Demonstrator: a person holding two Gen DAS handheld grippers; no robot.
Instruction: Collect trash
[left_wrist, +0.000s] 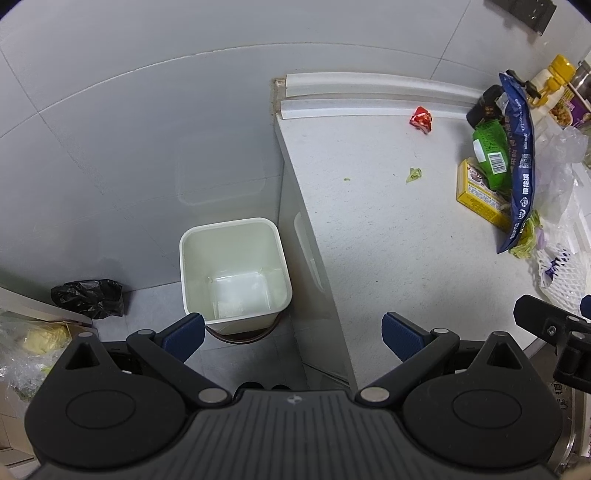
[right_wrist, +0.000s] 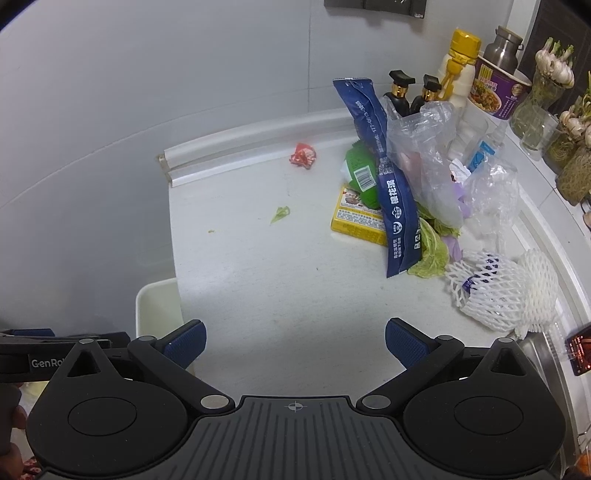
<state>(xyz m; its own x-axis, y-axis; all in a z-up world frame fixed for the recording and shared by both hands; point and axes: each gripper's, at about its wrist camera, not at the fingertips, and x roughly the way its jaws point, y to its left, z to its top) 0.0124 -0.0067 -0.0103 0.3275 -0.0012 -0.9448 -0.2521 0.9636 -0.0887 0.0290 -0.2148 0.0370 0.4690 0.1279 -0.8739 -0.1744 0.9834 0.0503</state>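
Two hand-held grippers hang wide apart and empty over a littered kitchen counter (right_wrist: 295, 280).

In the left wrist view, the left gripper (left_wrist: 293, 334) is spread wide above the counter edge, with the white bin (left_wrist: 234, 273) on the floor at 11 o'clock, its inside bare. In the right wrist view, the right gripper (right_wrist: 294, 343) is equally wide, holding nothing. A red wrapper (right_wrist: 303, 155) lies at 12 o'clock, a lettuce scrap (right_wrist: 280, 214) nearer, and the heap of blue packet (right_wrist: 388, 184), green packet (right_wrist: 364, 173), yellow box (right_wrist: 356, 218) and white foam nets (right_wrist: 495, 291) at 2 o'clock.
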